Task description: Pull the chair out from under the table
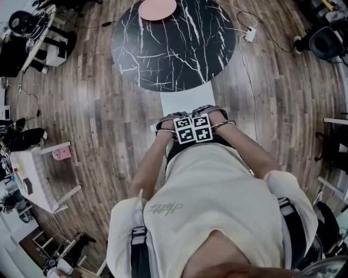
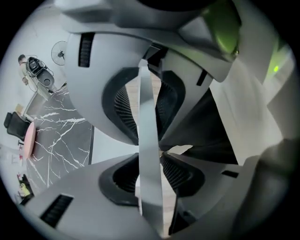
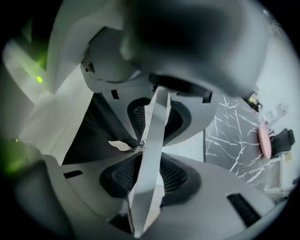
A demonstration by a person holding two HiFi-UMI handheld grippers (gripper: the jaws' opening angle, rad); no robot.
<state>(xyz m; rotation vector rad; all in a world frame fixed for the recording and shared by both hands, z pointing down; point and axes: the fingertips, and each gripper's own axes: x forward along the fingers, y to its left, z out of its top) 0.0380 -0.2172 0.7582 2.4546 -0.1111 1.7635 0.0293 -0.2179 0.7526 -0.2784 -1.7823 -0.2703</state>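
A white chair [image 1: 184,101] stands tucked against the round black marble table [image 1: 174,49]. In the head view both grippers sit side by side on the chair's back, just in front of the person's chest, the left gripper [image 1: 173,128] next to the right gripper [image 1: 211,122]. The left gripper [image 2: 159,151] has the thin white top edge of the chair back [image 2: 149,117] running between its jaws, with the pads against it. My right gripper [image 3: 140,144] holds the same chair back [image 3: 154,136] in the same way. Both point steeply down.
A pink disc [image 1: 157,9] lies on the far side of the table. A power strip [image 1: 250,35] with cables lies on the wooden floor at the right. A small white table [image 1: 38,174] stands at the left, a black chair [image 1: 326,40] at the upper right.
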